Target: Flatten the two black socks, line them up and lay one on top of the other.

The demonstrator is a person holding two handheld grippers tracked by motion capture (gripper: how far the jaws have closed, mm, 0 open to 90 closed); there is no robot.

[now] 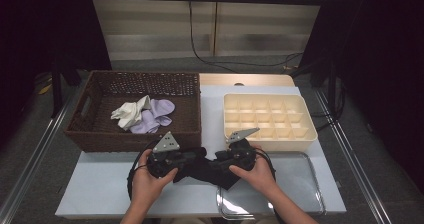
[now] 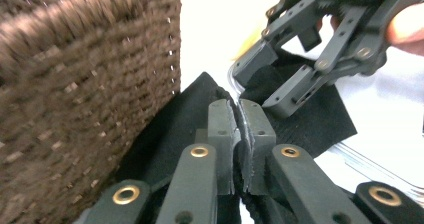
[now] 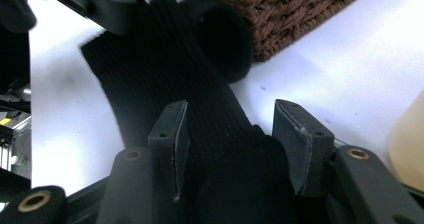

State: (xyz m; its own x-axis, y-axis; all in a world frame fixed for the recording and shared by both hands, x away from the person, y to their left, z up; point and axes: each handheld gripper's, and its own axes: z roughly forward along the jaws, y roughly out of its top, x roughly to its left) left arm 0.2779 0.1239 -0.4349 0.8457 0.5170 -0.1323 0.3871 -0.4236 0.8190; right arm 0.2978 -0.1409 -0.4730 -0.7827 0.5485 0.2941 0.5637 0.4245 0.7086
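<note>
While both hands worked at the near edge of the table (image 1: 100,194), a black sock (image 1: 207,168) lay stretched between the two grippers, just in front of the brown wicker basket (image 1: 135,134). In the left gripper view, the left gripper (image 2: 237,134) had its jaws pressed together on a fold of the black sock (image 2: 170,134), with the basket wall (image 2: 85,99) close at one side. Farther off in that view, the right gripper (image 2: 280,86) rested on the sock's other end. In the right gripper view, the right gripper (image 3: 230,134) had its jaws standing wide, one on each side of the ribbed sock (image 3: 165,84), whose rolled cuff lay beside a corner of the basket (image 3: 280,14). Inside the basket lay a white cloth item (image 1: 131,113) touching a lilac one (image 1: 157,115). A cream divided tray (image 1: 270,116) stood to the right of the basket, and a clear lid (image 1: 300,184) lay under the person's right hand (image 1: 255,171)
</note>
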